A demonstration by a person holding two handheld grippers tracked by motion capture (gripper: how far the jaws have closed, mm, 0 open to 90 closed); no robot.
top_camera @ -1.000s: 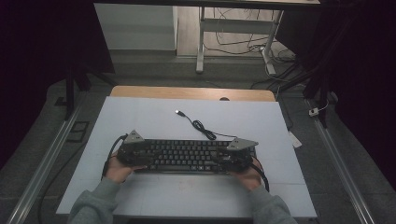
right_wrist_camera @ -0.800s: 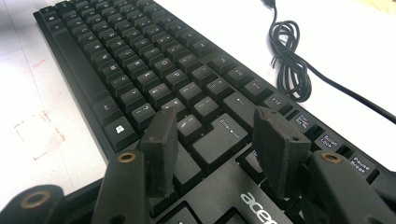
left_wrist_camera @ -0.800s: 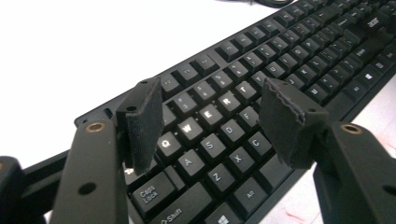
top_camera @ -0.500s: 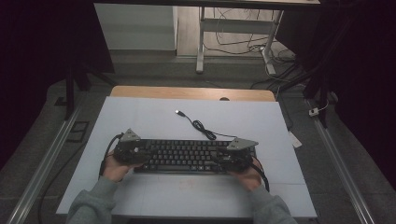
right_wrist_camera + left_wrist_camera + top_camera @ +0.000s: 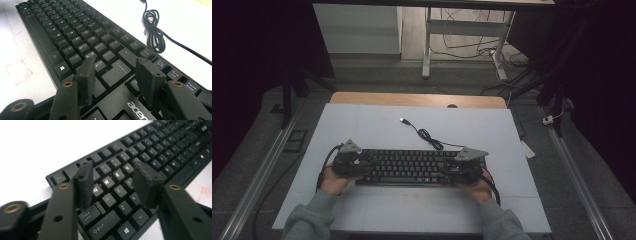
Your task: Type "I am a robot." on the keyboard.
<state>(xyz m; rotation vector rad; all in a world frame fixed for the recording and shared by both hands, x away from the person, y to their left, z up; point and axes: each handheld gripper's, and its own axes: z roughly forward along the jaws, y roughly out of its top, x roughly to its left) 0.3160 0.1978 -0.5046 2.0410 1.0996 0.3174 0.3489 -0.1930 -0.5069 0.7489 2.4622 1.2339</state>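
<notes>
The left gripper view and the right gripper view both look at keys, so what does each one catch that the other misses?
The left gripper view has the keyboard's left end, with the Caps Lock key, Shift and Windows keys beneath the left gripper, whose jaws have just been closing, apart, with nothing between them.

The right gripper view has the Enter key, an acer logo and the coiled cable on the table, beyond the open right gripper.

Both share the black keyboard on the white table.
</notes>
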